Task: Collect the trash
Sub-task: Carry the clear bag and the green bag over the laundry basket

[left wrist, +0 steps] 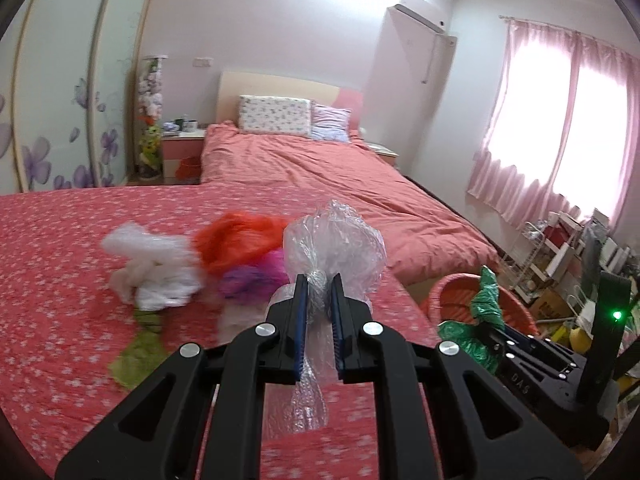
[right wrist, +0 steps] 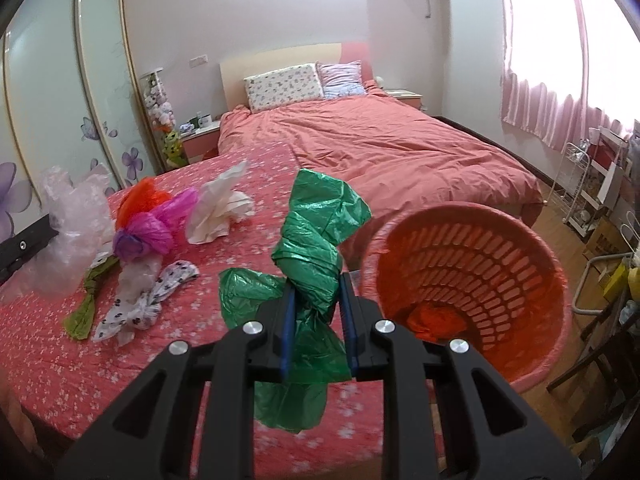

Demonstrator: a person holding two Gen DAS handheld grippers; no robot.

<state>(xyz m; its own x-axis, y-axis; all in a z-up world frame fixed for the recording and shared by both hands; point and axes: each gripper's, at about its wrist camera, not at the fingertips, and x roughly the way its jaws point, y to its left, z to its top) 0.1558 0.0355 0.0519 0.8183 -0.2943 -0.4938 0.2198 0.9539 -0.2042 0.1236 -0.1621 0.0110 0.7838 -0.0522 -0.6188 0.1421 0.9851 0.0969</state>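
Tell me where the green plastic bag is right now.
In the right wrist view the green plastic bag is clamped in the right tool, raised over the floral bedspread, just left of the red laundry basket.

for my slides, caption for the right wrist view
Right gripper grips a green bag beside the red basket.

You hold crumpled clear plastic bag [left wrist: 334,248] aloft, twelve o'clock of left view. Knotted green bag [right wrist: 316,256] aloft beside red slatted basket [right wrist: 472,280], three o'clock; orange scrap [right wrist: 434,318] inside.
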